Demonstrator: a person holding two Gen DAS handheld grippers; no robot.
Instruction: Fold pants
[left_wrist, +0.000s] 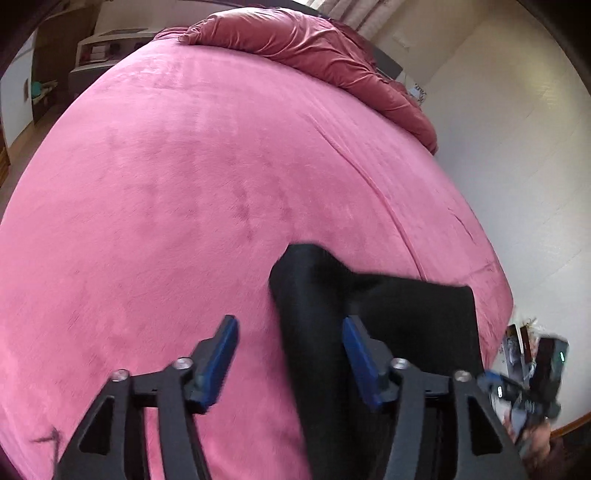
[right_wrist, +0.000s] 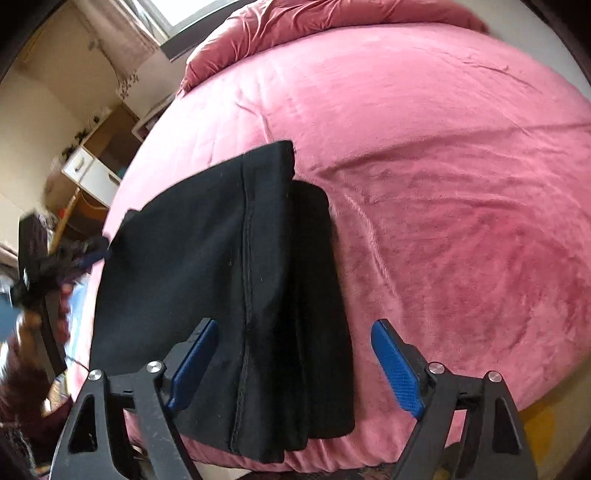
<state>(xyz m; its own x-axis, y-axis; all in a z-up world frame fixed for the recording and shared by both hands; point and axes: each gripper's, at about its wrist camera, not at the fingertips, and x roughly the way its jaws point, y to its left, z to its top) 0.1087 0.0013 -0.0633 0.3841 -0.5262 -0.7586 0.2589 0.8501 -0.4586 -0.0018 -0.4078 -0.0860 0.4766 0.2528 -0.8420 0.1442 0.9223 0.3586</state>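
Black pants (right_wrist: 236, 266) lie folded in layers on the pink bed cover (right_wrist: 443, 184), near the bed's front edge, with a seam running lengthwise. In the left wrist view the pants (left_wrist: 369, 325) lie under and right of the fingers. My left gripper (left_wrist: 290, 328) is open and empty above the pants' left edge. My right gripper (right_wrist: 295, 332) is open and empty above the pants' near end. The left gripper also shows in the right wrist view (right_wrist: 88, 254) at the pants' far left side. The right gripper shows blurred in the left wrist view (left_wrist: 524, 395).
A crumpled darker pink duvet (left_wrist: 314, 40) lies at the head of the bed. A bedside cabinet with white drawers (right_wrist: 92, 173) stands to the left of the bed. The white wall (left_wrist: 517, 166) and floor border the bed's right edge.
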